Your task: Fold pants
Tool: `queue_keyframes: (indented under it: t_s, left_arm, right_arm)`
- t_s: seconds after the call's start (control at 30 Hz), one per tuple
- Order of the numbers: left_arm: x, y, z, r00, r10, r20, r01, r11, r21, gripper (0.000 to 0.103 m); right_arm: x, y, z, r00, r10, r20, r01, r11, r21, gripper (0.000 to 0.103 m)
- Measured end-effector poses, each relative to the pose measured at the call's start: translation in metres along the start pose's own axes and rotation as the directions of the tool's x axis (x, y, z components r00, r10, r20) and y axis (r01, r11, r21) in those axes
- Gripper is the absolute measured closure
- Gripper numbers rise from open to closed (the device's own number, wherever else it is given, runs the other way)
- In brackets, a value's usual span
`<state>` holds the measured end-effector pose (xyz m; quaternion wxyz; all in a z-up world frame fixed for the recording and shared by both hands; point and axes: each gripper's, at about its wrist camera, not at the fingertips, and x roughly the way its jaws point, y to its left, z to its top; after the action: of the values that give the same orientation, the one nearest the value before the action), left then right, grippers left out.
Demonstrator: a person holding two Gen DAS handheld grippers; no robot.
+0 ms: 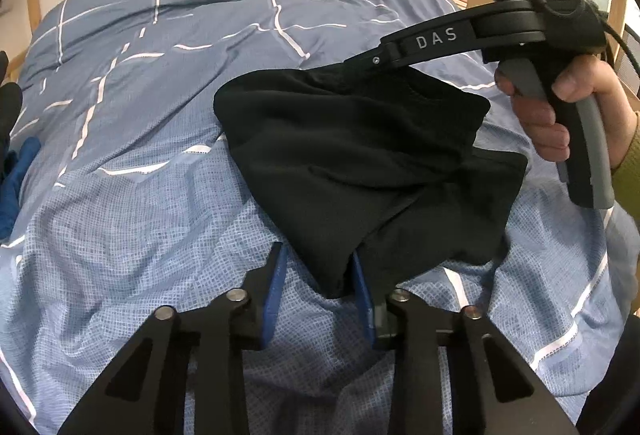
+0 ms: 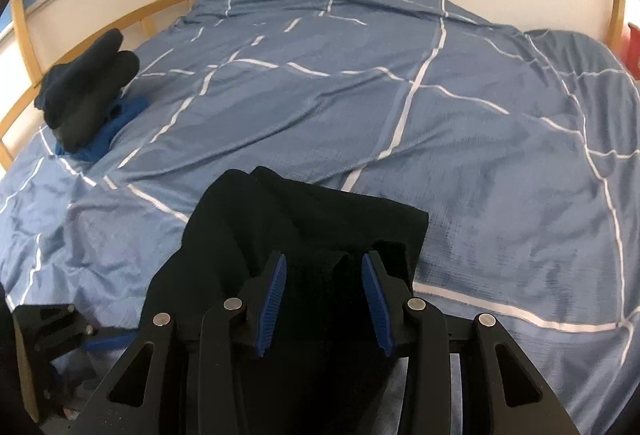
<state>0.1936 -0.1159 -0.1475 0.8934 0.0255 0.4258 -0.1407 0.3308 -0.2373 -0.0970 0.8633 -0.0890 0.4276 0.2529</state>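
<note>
A: So, where are the black, soft-knit pants (image 1: 352, 155) right now?

B: Bunched and part-lifted over the blue quilted bed cover with white lines (image 1: 132, 83), near its front edge. They look like a loose bundle, not laid flat.

A: And the tools?

B: The left tool (image 1: 320, 291) has its blue pads spread, with a low corner of the cloth hanging down between them; nothing is pinched there yet. The right tool (image 2: 324, 295) has its jaws spread too, with dark fabric lying between and below them. From the left wrist view its front end reaches into the top of the bundle, but I cannot tell whether it has any real hold.

A: Which step is this, then?

B: Early, I judge: getting a hold and spreading the garment before any fold is made.

A: What does the next move call for?

B: Probably closing the left pads on that hanging corner, then drawing the two tools apart to flatten the cloth on the bed. The dark pile of clothes (image 2: 84, 91) sits well apart at the far left.
</note>
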Motion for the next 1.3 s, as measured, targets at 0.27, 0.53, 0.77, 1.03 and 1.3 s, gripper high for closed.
queue_keyframes:
  t_s: [0.27, 0.53, 0.77, 1.03, 1.3]
  left_arm:
    - [-0.004, -0.004, 0.002, 1.0, 0.013, 0.014, -0.013, 1.0, 0.016, 0.094]
    - [0.0, -0.012, 0.0, 0.999, 0.037, -0.008, -0.037, 0.997, 0.063, 0.095]
    - [0.003, -0.01, -0.001, 0.999, 0.038, -0.024, -0.036, 0.997, 0.063, 0.094]
    - [0.002, -0.012, -0.002, 0.999, 0.042, -0.019, -0.041, 0.997, 0.066, 0.093]
    - [-0.001, -0.016, -0.004, 0.998, 0.057, -0.037, -0.054, 0.995, 0.087, 0.083]
  right_arm:
    - [-0.012, -0.005, -0.004, 0.999, 0.031, 0.042, -0.034, 0.998, 0.057, 0.095]
    - [-0.017, -0.029, 0.004, 0.991, -0.113, 0.067, 0.106, 0.989, 0.102, 0.096]
    - [-0.013, -0.04, -0.006, 0.99, -0.136, 0.045, 0.125, 0.973, 0.193, 0.079]
    - [-0.069, -0.025, -0.062, 0.98, -0.178, 0.092, 0.133, 0.922, 0.363, 0.058]
    - [-0.054, -0.036, -0.1, 0.983, -0.185, -0.006, 0.167, 0.871, 0.461, 0.059]
